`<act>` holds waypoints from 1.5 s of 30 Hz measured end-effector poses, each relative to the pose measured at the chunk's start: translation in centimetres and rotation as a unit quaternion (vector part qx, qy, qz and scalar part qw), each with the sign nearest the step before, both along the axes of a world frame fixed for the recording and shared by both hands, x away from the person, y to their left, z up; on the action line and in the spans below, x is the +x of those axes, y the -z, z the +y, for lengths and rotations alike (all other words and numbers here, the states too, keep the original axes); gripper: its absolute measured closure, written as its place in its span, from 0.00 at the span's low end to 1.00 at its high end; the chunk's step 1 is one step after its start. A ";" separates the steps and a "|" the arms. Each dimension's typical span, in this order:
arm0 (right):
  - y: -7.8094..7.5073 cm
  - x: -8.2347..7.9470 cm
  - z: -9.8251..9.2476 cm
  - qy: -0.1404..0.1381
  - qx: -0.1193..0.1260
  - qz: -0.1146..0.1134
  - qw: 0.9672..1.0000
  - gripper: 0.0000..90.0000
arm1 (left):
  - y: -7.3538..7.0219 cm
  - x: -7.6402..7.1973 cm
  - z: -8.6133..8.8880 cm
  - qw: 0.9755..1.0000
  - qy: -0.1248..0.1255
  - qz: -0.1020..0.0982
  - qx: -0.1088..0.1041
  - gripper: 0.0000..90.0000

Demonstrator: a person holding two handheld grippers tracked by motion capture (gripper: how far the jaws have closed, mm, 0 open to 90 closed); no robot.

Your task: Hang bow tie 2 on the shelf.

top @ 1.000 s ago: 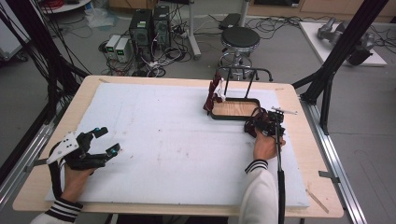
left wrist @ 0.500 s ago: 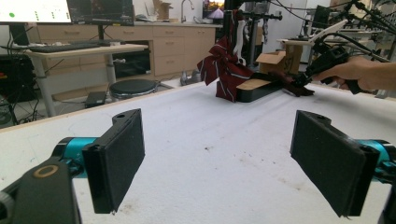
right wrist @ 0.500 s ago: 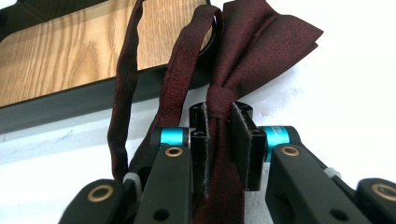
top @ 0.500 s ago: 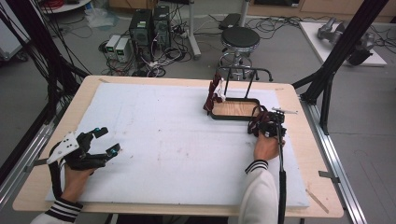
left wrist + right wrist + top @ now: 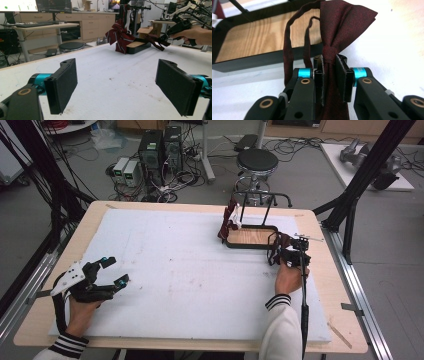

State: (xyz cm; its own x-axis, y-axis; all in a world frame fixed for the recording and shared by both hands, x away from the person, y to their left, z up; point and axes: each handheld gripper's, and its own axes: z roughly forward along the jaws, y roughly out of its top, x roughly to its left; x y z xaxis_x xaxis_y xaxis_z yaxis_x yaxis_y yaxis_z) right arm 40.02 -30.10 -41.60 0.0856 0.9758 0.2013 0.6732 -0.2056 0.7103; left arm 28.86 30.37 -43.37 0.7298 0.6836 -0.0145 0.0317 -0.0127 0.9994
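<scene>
A dark red bow tie (image 5: 347,20) lies on the white mat just right of a black stand with a wooden base (image 5: 250,237). My right gripper (image 5: 329,60) is shut on the tie's knot; its jaws have just closed there, with the strap looping toward the base. In the high view this gripper (image 5: 290,255) sits at the stand's right end. A second, striped red bow tie (image 5: 120,35) hangs at the stand's left end. My left gripper (image 5: 115,271) rests at the mat's near left, open, with nothing between its pads (image 5: 62,85).
The white foam mat (image 5: 175,270) covers most of the wooden table (image 5: 330,285). A round stool (image 5: 257,162) and computers (image 5: 160,150) stand on the floor behind. Black frame posts (image 5: 350,205) rise at the table's right and left.
The right gripper's jaws have drawn together on the bow tie's knot beside the stand. Both hands have stayed about where they were.
</scene>
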 end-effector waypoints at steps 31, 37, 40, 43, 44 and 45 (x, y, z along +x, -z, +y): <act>-5.1 -4.3 2.8 -0.116 -0.046 -0.185 0.975 0.88 | 0.2 -0.1 -0.2 1.000 0.000 -0.002 0.005 0.20; -5.6 -4.5 3.3 -0.135 -0.041 -0.204 0.969 0.88 | 0.3 -0.1 -0.3 1.000 0.000 -0.001 0.005 0.20; -5.9 -4.6 3.5 -0.142 -0.036 -0.216 0.965 0.88 | 0.3 -0.1 -0.3 1.000 0.000 -0.001 0.006 0.20; -6.4 -4.6 4.0 -0.149 -0.038 -0.224 0.962 0.87 | 0.3 -0.1 -0.3 1.000 0.001 -0.001 0.007 0.20; -6.6 -4.5 4.1 -0.151 -0.038 -0.228 0.961 0.87 | 0.3 -0.1 -0.3 1.000 0.002 -0.001 0.007 0.20; -6.8 -4.5 4.3 -0.152 -0.036 -0.229 0.961 0.88 | 0.3 -0.1 -0.3 1.000 0.002 -0.001 0.007 0.20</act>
State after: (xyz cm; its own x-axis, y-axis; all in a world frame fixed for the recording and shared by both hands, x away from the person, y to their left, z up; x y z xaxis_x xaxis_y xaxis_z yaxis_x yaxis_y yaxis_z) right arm 35.53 -25.80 -34.82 -0.2879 0.9542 0.0812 0.3073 0.0117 0.9515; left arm 28.79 30.03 -43.71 0.7319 0.6814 -0.0034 0.0298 -0.0270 0.9992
